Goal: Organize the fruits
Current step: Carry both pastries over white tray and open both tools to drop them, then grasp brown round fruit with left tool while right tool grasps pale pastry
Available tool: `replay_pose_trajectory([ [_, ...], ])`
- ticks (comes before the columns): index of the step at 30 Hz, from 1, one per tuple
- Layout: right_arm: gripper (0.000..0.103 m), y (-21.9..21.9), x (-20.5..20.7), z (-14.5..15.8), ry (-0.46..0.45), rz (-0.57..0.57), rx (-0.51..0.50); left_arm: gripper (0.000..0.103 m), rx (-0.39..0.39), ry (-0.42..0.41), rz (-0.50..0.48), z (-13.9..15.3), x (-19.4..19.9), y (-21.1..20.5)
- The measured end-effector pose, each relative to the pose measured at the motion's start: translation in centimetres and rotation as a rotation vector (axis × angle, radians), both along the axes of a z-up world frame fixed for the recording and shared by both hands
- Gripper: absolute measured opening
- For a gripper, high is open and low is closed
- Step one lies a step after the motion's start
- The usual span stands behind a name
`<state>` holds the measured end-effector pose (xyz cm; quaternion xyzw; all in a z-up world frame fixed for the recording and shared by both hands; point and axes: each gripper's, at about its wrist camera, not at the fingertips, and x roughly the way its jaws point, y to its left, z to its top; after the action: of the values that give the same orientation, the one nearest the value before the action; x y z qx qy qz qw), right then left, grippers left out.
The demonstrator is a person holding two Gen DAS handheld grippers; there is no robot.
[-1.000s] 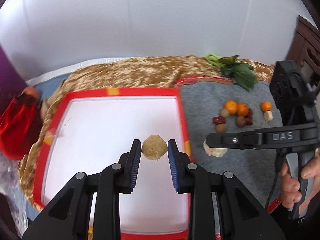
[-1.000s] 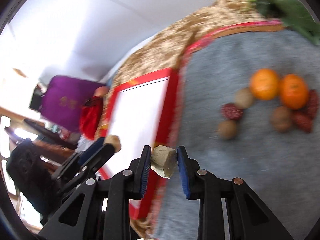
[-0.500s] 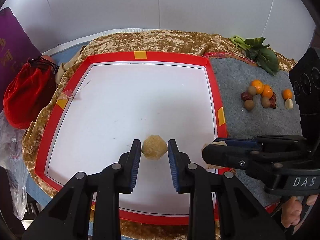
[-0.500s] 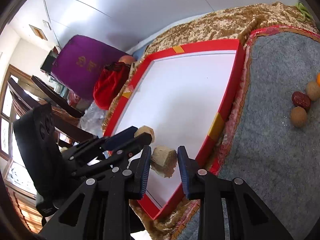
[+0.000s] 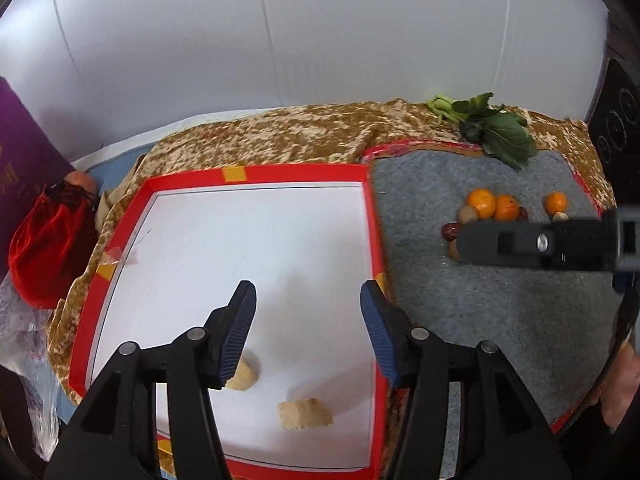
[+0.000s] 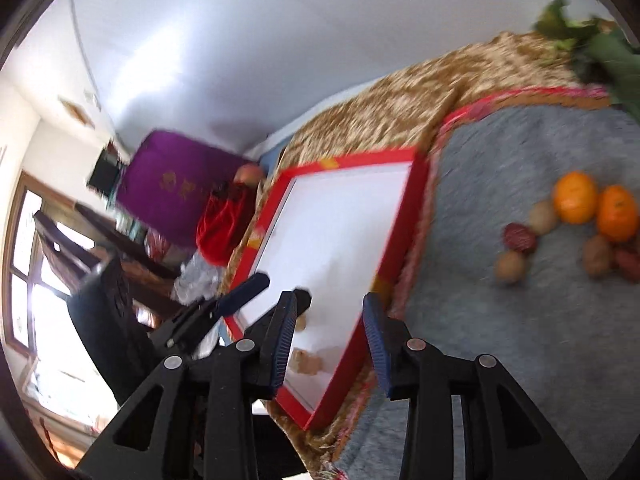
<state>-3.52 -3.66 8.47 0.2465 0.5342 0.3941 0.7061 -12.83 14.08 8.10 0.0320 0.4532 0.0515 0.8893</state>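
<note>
left gripper [image 5: 308, 314] jaws opening, empty | right gripper [image 6: 330, 330] opening, empty | 2 tan chunks [image 5: 306, 414] (in tray [image 5: 372, 216])

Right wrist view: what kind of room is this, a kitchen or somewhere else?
Probably a lived-in home room, not clearly a kitchen: a wood-framed window and dark wooden furniture stand at the left, and a gold patterned cloth covers the surface under the red-rimmed tray.

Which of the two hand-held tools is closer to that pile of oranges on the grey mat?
The right tool. In the left view its arm reaches beside the oranges, jaws opening and empty. The left tool hovers over the red-rimmed white tray, also opening, empty.
</note>
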Motion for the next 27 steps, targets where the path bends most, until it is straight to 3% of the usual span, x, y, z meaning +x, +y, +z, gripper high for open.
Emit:
replay_pose_trajectory([
  [6,0.039,-6.7,2.3,-0.1,0.053,-0.15,0.005,0.053,0.024,0.019,-0.12,-0.6,1.3,-4.3],
  [10,0.039,-10.6,3.0,-0.3,0.084,-0.22,-0.024,0.053,-0.013,0.049,-0.188,-1.5,2.4,-6.8],
  [15,0.039,-15.7,3.5,-1.2,0.13,-0.303,-0.105,0.053,-0.008,0.08,-0.256,-2.8,4.2,-9.3],
  [20,0.039,-19.9,4.1,-2.4,0.169,-0.386,-0.191,0.053,-0.044,0.122,-0.262,-4.3,5.8,-10.0],
  [27,0.039,-21.1,4.3,-4.1,0.232,-0.411,-0.227,0.049,-0.006,0.149,-0.321,-5.9,6.7,-11.6],
])
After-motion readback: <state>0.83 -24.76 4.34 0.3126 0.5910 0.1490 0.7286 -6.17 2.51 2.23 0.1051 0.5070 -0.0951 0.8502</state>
